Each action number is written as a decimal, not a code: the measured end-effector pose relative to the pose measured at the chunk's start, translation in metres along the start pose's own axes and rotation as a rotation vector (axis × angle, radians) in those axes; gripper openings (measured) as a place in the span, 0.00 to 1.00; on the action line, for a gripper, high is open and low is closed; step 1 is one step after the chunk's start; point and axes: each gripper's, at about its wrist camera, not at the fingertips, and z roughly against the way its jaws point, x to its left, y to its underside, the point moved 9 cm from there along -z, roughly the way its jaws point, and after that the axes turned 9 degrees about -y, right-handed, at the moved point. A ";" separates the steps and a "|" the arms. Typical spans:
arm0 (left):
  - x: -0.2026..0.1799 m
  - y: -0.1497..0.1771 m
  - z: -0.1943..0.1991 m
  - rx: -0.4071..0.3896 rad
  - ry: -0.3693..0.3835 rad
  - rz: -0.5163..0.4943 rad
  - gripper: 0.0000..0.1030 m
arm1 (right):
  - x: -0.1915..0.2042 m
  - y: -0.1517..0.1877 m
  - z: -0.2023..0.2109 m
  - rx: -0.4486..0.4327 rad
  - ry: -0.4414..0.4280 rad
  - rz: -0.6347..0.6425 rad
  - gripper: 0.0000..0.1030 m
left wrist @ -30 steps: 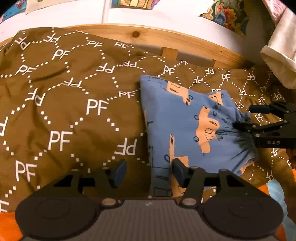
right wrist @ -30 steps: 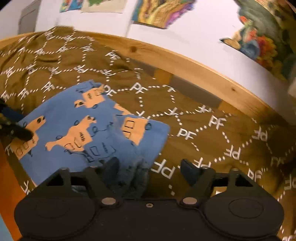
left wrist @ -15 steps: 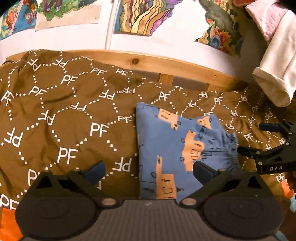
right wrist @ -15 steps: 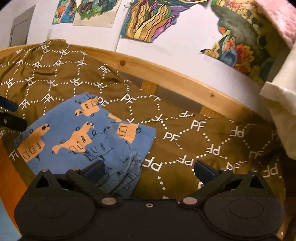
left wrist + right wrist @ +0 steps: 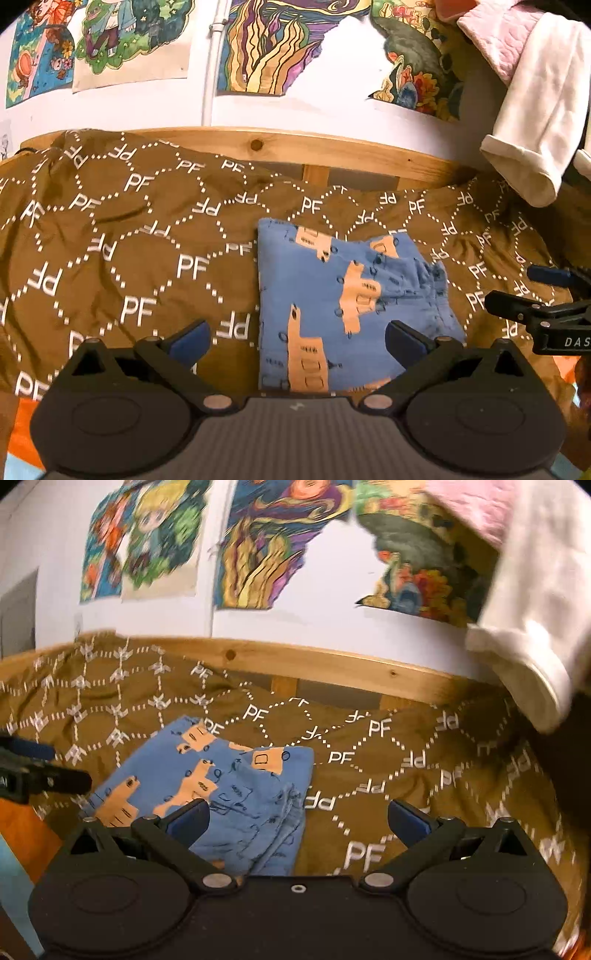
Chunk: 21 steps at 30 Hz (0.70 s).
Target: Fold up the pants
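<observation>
A white wall carries colourful drawn posters, and below it runs a pale wooden bed rail. A brown quilted bedspread printed with white "PF" letters and dotted diamonds covers the bed.

Left wrist view, left to right:
- The left gripper has black arms and blue pads. Its jaws have just been opening and now stand wide apart, with nothing pressed between the pads
- The blue fabric pants with orange vehicle prints lie folded into a compact, roughly rectangular stack on the bedspread. The stack sits ahead of the right-hand finger and partly within the span of the jaws; the left-hand finger is over bare bedspread. No pad touches the cloth
- The right gripper enters at the right edge, just beside the gathered waistband side of the pants, apart from them
- A white and pink cloth hangs at the upper right

Right wrist view: the right gripper has also just been opening and stands fully spread, holding nothing. The pants lie ahead of its left-hand finger; the right-hand finger is over bedspread
</observation>
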 end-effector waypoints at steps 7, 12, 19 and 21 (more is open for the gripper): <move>0.008 0.041 0.012 0.040 -0.016 -0.015 1.00 | 0.016 0.030 0.022 -0.006 0.002 -0.038 0.99; 0.012 0.055 0.027 0.008 -0.046 -0.014 1.00 | 0.028 0.036 0.037 -0.033 -0.006 -0.065 0.99; 0.019 0.062 0.046 -0.095 -0.106 -0.021 1.00 | 0.049 0.049 0.055 -0.090 -0.011 -0.074 0.99; 0.021 0.065 0.050 -0.114 -0.117 -0.028 1.00 | 0.055 0.054 0.057 -0.081 -0.024 -0.083 0.99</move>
